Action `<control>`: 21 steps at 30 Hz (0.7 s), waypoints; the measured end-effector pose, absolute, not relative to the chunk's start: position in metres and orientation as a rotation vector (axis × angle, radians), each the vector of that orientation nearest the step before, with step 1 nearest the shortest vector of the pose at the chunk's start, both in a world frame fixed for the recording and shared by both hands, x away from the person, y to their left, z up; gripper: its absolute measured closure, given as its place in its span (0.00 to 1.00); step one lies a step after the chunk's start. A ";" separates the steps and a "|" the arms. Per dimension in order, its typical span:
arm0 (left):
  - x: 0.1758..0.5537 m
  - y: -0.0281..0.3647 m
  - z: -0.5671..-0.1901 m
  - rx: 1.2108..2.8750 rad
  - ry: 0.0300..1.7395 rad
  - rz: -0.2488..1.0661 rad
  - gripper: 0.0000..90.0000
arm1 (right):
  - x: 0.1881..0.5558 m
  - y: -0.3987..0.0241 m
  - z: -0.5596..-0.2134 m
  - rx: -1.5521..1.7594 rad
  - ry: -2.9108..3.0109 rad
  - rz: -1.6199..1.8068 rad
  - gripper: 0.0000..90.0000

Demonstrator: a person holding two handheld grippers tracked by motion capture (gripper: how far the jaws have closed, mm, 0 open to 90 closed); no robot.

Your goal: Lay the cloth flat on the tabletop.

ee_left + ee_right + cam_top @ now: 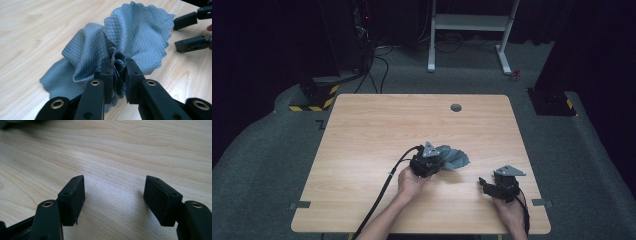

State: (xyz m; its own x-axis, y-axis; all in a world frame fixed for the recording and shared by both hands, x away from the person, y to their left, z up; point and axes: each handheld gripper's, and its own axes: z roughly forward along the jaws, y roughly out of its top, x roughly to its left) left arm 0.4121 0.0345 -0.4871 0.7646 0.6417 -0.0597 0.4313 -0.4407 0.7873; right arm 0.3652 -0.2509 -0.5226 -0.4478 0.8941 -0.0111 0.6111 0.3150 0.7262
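Near the table's front edge, two hand-held grippers work over one grey-blue quilted cloth. Toward the front right corner, the right gripper hovers released, its jaws wide apart with bare wood between them. Just left of it, nearer the middle, the left gripper is clenched on a bunched fold of the cloth, whose loose part fans out past the jaws. How much of the cloth rests on the table is hard to make out. One small round grommet sits by the far edge.
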 end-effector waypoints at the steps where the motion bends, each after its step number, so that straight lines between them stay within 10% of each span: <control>1: 0.412 0.031 -0.490 2.109 0.798 0.301 0.88 | 0.365 -0.251 -0.523 1.336 2.174 0.926 0.37; 13: 0.407 0.034 -0.496 2.134 0.791 0.287 0.73 | 0.366 -0.252 -0.522 1.353 2.145 0.930 0.54; 21: 0.404 0.047 -0.491 2.131 0.791 0.298 0.88 | 0.379 -0.245 -0.510 1.345 2.150 1.148 0.60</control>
